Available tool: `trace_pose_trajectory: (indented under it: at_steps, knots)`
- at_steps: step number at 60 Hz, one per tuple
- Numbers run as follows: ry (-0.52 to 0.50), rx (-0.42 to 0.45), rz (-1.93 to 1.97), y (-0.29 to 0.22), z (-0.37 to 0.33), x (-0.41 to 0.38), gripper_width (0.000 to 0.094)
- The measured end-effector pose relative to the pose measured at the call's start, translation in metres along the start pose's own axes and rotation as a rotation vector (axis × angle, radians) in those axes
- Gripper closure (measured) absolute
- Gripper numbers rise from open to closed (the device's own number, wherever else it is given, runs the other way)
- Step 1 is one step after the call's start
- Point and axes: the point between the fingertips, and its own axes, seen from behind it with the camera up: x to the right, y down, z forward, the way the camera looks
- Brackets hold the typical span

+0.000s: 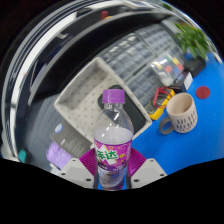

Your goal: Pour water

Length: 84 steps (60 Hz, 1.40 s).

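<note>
A clear plastic bottle [113, 135] with a purple cap and a purple-and-green label stands upright between my fingers. My gripper [112, 166] is shut on the bottle, with a purple pad [84, 167] pressing its lower body on each side. The bottle seems lifted above the blue table [190, 150]. A cream mug [181, 113] with a handle and dark lettering stands on the table beyond and to the right of the bottle.
A white slatted crate [90, 90] lies beyond the bottle to the left. Yellow and orange tools [160, 98] lie behind the mug. A red disc [203, 92] and a green plant [193, 40] are at the far right. A purple object [57, 154] lies left of the fingers.
</note>
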Motion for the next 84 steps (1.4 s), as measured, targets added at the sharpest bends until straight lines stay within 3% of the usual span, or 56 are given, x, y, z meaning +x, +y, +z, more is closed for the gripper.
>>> trace_pose_trajectory:
  at_steps: [14, 24, 33, 48, 65, 77, 84]
  knots:
    - [-0.048, -0.026, 0.505, -0.054, 0.008, 0.041, 0.0567]
    - [-0.086, -0.143, 0.739, -0.058, 0.017, 0.052, 0.0565]
    - [-0.151, -0.159, 0.968, -0.073, 0.018, 0.051, 0.0567]
    - [-0.165, -0.199, 1.203, -0.084, 0.021, 0.053, 0.0565]
    - [-0.182, -0.204, 0.800, -0.107, 0.009, 0.048, 0.0564]
    - [-0.143, -0.069, 0.256, -0.185, -0.012, 0.073, 0.0563]
    - [-0.057, 0.013, -0.073, -0.231, -0.021, 0.102, 0.0563]
